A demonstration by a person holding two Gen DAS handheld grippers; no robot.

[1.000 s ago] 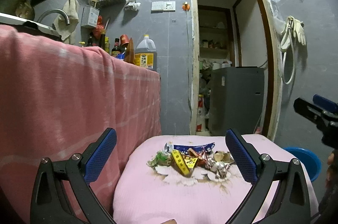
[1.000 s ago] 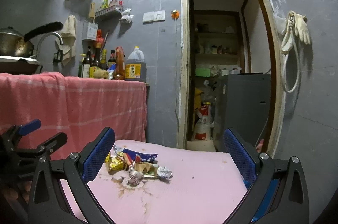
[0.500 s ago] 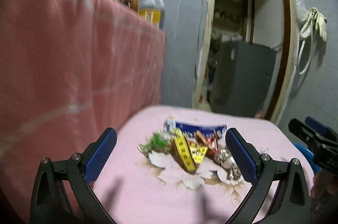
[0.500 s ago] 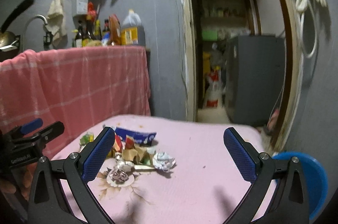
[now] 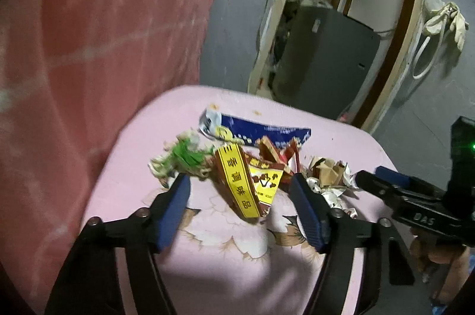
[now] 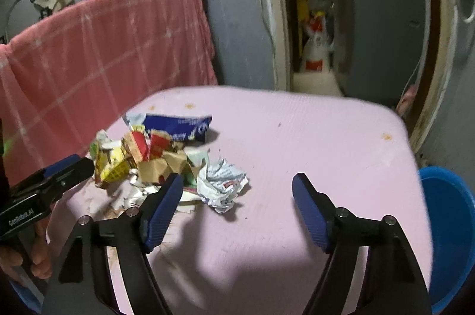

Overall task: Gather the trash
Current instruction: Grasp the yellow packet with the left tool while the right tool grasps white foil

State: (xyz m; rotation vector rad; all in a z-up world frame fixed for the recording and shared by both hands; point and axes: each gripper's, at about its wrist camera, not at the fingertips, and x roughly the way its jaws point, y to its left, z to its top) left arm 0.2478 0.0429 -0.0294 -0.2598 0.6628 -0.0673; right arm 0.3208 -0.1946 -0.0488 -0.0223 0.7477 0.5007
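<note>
A: What takes up most of the view?

B: A pink padded surface point(image 6: 297, 151) with a faded flower print, pushed up against a red checked cloth point(image 6: 104, 47) hanging at its left; behind it a grey wall and an open doorway with a grey cabinet point(image 6: 383, 27) inside; a blue basin point(image 6: 448, 226) sits low past the surface's right edge.

A: And the trash?

B: It lies in one heap point(image 5: 246, 166) on the left part of the pink surface; a flattened blue packet point(image 5: 261, 131) at the back, a yellow and red carton point(image 5: 240, 184) in the middle, green shreds point(image 5: 184, 156) to the left, brown paper scraps point(image 5: 326, 169) to the right; a crumpled white paper ball point(image 6: 221, 184) rests at the heap's right edge.

A: The grippers?

B: The left gripper point(image 5: 240, 190) hangs over the carton, its blue fingers point(image 5: 173, 211) standing either side of it and not pressing; its jaws have just been narrowing. The right gripper point(image 6: 237, 190) hovers above the paper ball, which sits between the jaws near the left finger, untouched; these jaws have likewise just been narrowing, still released; nothing is grasped by either.
</note>
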